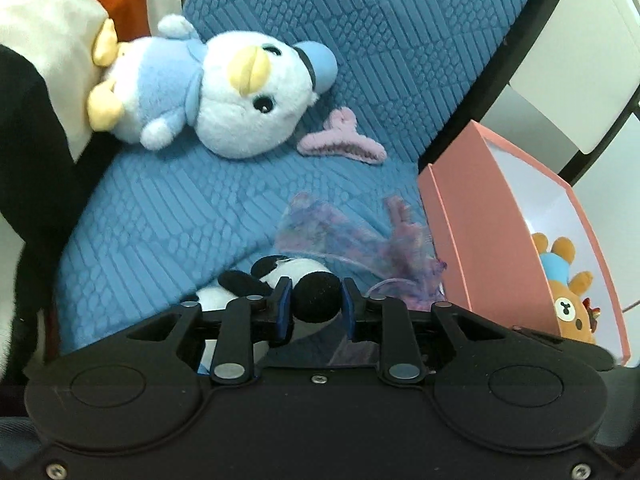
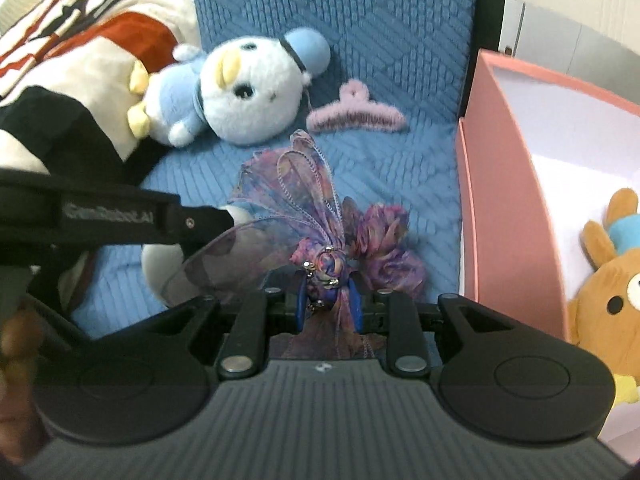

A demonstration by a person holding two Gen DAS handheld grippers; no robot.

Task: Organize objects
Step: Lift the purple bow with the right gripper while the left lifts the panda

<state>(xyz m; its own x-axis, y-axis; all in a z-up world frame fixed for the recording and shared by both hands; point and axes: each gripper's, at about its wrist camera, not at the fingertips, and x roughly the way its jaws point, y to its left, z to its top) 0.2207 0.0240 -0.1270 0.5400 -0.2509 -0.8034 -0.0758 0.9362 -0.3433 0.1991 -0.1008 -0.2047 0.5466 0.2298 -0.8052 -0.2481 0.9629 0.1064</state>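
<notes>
My left gripper [image 1: 316, 306] is shut on the black ear or limb of a small panda plush [image 1: 280, 276] low over the blue mattress [image 1: 360, 40]. My right gripper [image 2: 329, 300] is shut on a purple fabric bow hair accessory [image 2: 316, 216], which shows blurred in the left wrist view [image 1: 360, 236]. The left gripper's body [image 2: 120, 216] reaches in from the left in the right wrist view, with the panda's white body [image 2: 160, 256] under it. A blue-and-white bird plush [image 1: 224, 96] [image 2: 240, 88] lies further back. A lilac fuzzy hair claw [image 1: 344, 140] [image 2: 356, 114] lies beside it.
A pink open box [image 1: 472, 240] [image 2: 500, 200] stands at the right of the mattress, with a brown bear plush [image 1: 568, 300] [image 2: 612, 292] inside. A white, red and black quilt [image 1: 48, 60] [image 2: 80, 60] is bunched at the left.
</notes>
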